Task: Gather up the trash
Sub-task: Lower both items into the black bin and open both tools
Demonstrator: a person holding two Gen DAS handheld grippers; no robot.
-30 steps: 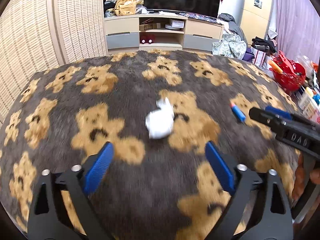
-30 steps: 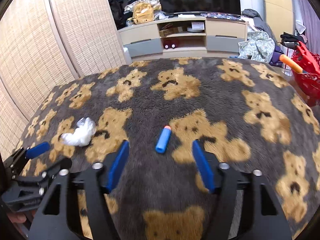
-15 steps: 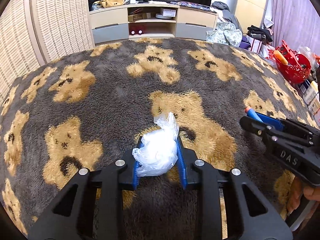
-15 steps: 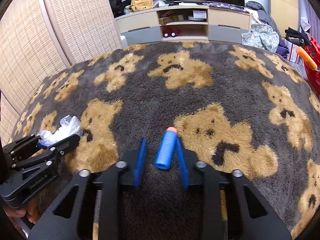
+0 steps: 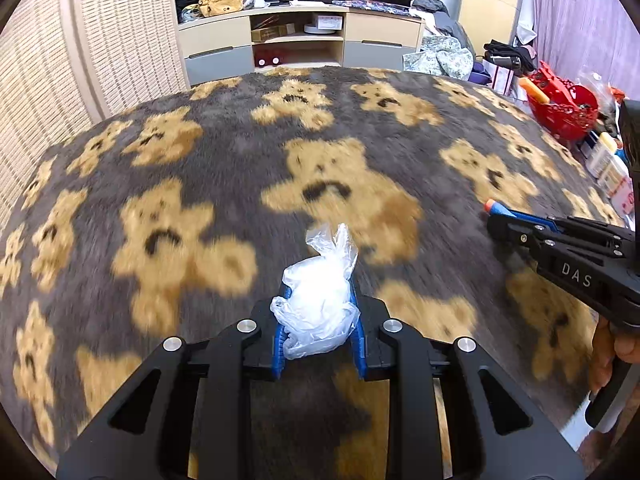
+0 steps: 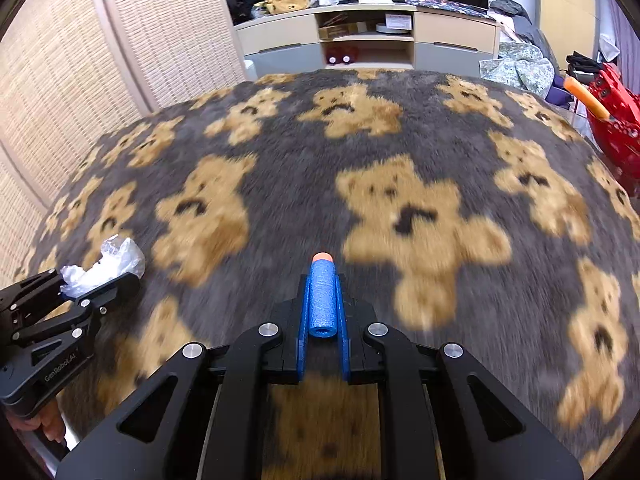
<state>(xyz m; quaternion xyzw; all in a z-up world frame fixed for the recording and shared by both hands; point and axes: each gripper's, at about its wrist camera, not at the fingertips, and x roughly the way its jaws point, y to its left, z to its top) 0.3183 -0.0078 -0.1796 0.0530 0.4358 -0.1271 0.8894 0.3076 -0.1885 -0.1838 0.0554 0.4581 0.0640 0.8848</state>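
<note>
Between the left gripper's pads sits the clamped plastic wad; the right gripper pinches a foam dart.

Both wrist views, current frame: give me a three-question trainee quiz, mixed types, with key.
1. True or false: the left gripper is shut on the plastic bag.
2. What does the right gripper hold? A) foam dart B) bottle C) nothing
3. What pattern is on the rug?

Key:
1. True; its pads press the crumpled bag from both sides.
2. A; the blue dart sits lengthwise between the jaws, orange tip forward.
3. Tan teddy bears on grey.
</note>
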